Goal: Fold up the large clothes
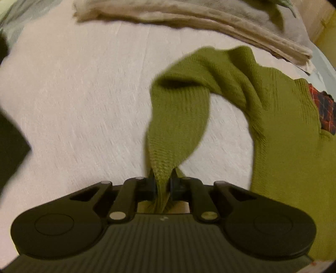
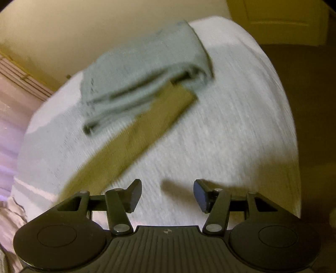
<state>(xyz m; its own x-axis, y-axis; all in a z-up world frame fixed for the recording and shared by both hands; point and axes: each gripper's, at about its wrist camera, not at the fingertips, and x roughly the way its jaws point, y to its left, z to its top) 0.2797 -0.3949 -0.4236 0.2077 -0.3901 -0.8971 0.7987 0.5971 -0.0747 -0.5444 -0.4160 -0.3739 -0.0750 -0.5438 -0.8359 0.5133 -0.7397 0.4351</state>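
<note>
An olive-green knitted sweater [image 1: 283, 130] lies on the white bedspread [image 1: 73, 100] at the right of the left wrist view. Its sleeve [image 1: 178, 117] loops up and back toward me, and my left gripper [image 1: 162, 182] is shut on the cuff end. A red and dark plaid collar [image 1: 323, 109] shows at the sweater's neck. In the right wrist view my right gripper [image 2: 167, 195] is open with nothing between its fingers, above the white bedspread [image 2: 220, 130]. A blurred olive strip [image 2: 134, 134], apparently the other sleeve, runs diagonally up to its left.
Folded beige cloth [image 1: 189, 19] lies at the far edge in the left wrist view. A folded grey garment [image 2: 147, 69] rests on the bed beyond the right gripper. The bed's edge drops to a dark floor [image 2: 310, 105] on the right. A dark shape [image 1: 10, 142] sits at the left.
</note>
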